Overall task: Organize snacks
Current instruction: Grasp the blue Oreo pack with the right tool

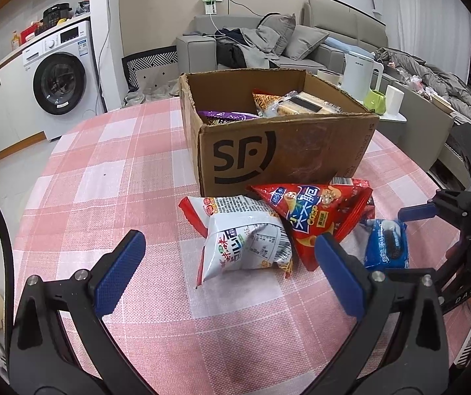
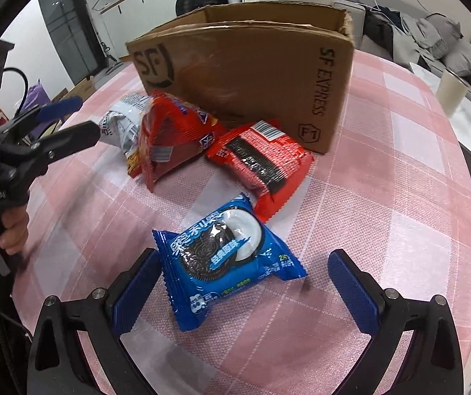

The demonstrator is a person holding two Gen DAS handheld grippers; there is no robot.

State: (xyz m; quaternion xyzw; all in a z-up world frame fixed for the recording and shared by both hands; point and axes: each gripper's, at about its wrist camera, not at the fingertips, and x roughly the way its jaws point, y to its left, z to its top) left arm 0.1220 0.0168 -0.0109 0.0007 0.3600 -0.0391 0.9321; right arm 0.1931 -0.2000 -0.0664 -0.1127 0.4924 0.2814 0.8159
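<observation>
The cardboard box (image 1: 268, 138) is the biggest thing on the desk (image 1: 110, 171). It is stiff and open on top, and some snacks already lie inside it. It looks like the place where the rest should go.

Right in front of the box sits the red triangle chip bag (image 1: 321, 217). It is puffy with air, so it is light and the chips inside could crack. It is best to pinch it softly at a flat sealed edge. The white noodle snack bag (image 1: 245, 240) leans against it and is crinkly and slick.

The red biscuit pack (image 2: 261, 164) lies flat near the box corner and looks firmer.

The blue Oreo pack (image 2: 225, 256) is smallest. It is shiny, slippery and light, and the cookies can break.

The right hand-held gripper (image 2: 242, 293) is spread wide around the Oreo pack, one finger touching its edge. The left hand-held gripper (image 1: 228, 273) is spread wide too, holding nothing, near the white bag.
</observation>
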